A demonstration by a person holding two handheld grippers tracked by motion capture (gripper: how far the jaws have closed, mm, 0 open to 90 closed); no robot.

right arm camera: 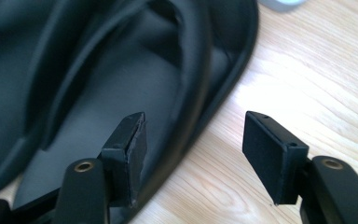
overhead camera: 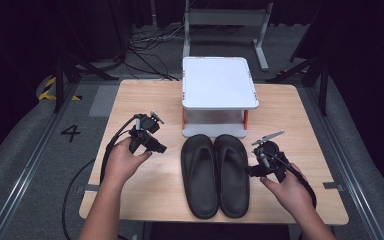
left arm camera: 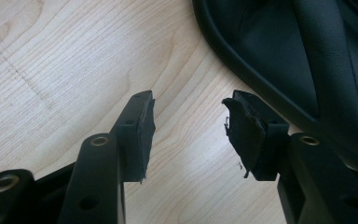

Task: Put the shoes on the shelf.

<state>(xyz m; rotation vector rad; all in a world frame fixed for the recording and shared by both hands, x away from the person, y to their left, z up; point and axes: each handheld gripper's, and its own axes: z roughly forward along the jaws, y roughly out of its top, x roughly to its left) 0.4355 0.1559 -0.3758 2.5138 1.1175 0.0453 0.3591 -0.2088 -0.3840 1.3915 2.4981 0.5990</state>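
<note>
A pair of black flip-flops lay side by side, touching, toes pointing away from the person, on the near middle of the wooden table (overhead camera: pixel 145 95): the left flip-flop (overhead camera: pixel 199 175) and the right flip-flop (overhead camera: pixel 232 172). Just beyond their toes stood a white two-tier stand (overhead camera: pixel 219 82) with orange posts. The left gripper (overhead camera: pixel 161 148), held in the person's left hand (overhead camera: pixel 125 161), hovered just left of the left flip-flop; in the left gripper view its jaws stood well apart over bare wood with nothing between them, the edge of that flip-flop (left arm camera: pixel 279 51) passing close beside the right-hand jaw. The right gripper (overhead camera: pixel 250 171), held in the right hand (overhead camera: pixel 290 190), sat at the outer edge of the right flip-flop. In the right gripper view its jaws were about half open and gripped nothing: one pad hung over the sole of the flip-flop (right arm camera: pixel 98 84), the other over the tabletop, the rim of the flip-flop running between them without either pad pressing on it.
</note>
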